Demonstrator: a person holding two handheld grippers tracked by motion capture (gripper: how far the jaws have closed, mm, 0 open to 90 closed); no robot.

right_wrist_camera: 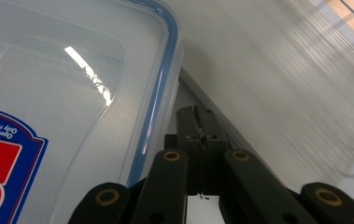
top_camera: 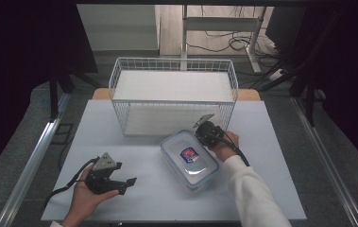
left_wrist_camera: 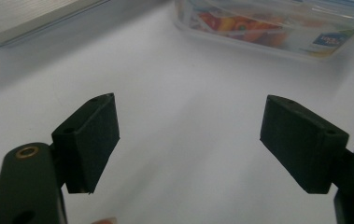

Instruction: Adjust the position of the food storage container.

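Note:
A clear plastic container [top_camera: 188,158] with a blue-rimmed lid and a red and blue label lies on the white table, in front of a wire basket [top_camera: 174,60]. My right gripper [top_camera: 201,132] is at the container's far right corner. In the right gripper view its jaws [right_wrist_camera: 198,122] are pressed shut beside the lid's blue edge [right_wrist_camera: 163,84]; I cannot tell whether anything thin is between them. My left gripper [top_camera: 127,185] is held low at the front left, apart from the container. It stands open [left_wrist_camera: 191,126], with bare table between its pads and the container [left_wrist_camera: 268,23] beyond.
The white wire basket has a pale upper shelf and a lower shelf [right_wrist_camera: 282,84] close behind the container. The lower shelf's corner [left_wrist_camera: 25,16] shows in the left gripper view. The white table [top_camera: 120,142] stretches left of the container; dark floor and metal rails surround it.

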